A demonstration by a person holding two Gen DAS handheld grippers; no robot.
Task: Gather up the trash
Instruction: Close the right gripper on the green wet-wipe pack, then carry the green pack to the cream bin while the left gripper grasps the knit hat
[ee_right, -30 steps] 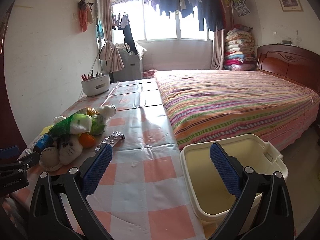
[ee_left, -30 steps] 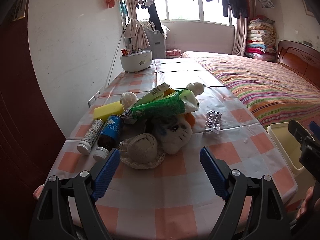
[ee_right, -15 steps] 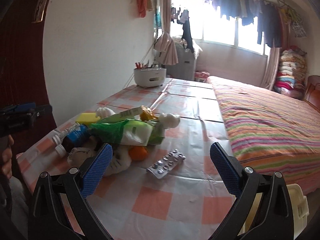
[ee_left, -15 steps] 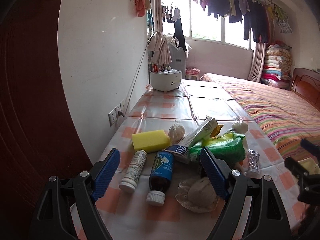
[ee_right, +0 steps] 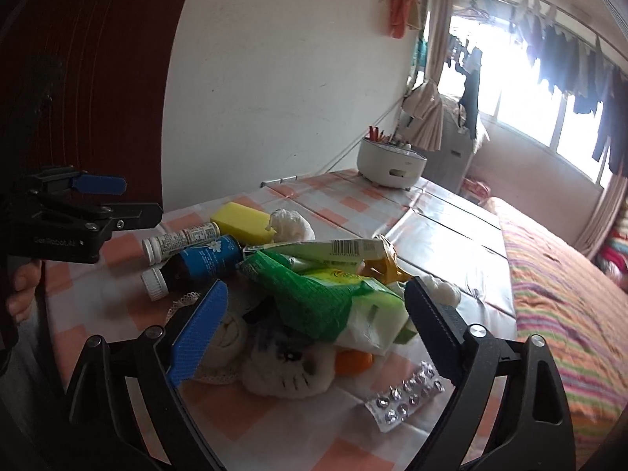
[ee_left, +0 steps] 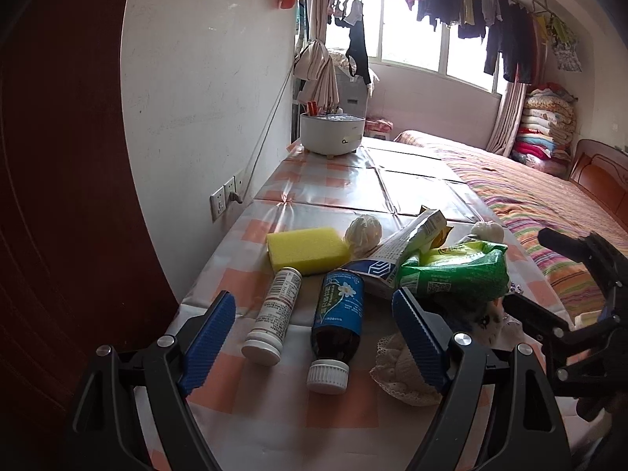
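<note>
A pile of trash lies on the checked table (ee_left: 333,188). It holds a white pill bottle (ee_left: 272,314), a dark bottle with a blue label (ee_left: 337,318), a yellow sponge (ee_left: 306,249), a green packet (ee_left: 455,274) and a lace-edged cloth ball (ee_left: 396,369). My left gripper (ee_left: 314,337) is open, and both bottles lie between its jaws untouched. My right gripper (ee_right: 314,325) hovers over the green packet (ee_right: 325,298) and a plush toy (ee_right: 290,369). Its jaws are closing, but the pads touch nothing. A blister pack (ee_right: 408,396) lies to its right.
A white pen holder (ee_left: 331,133) stands at the table's far end. The wall with a socket (ee_left: 225,198) runs along the left and a dark door is nearer me. A striped bed (ee_left: 549,204) borders the table's right side.
Both grippers swung left toward the pile. The right one left the cream bin and now hangs over the green packet, jaws slightly narrower. The left one moved to the two bottles.
</note>
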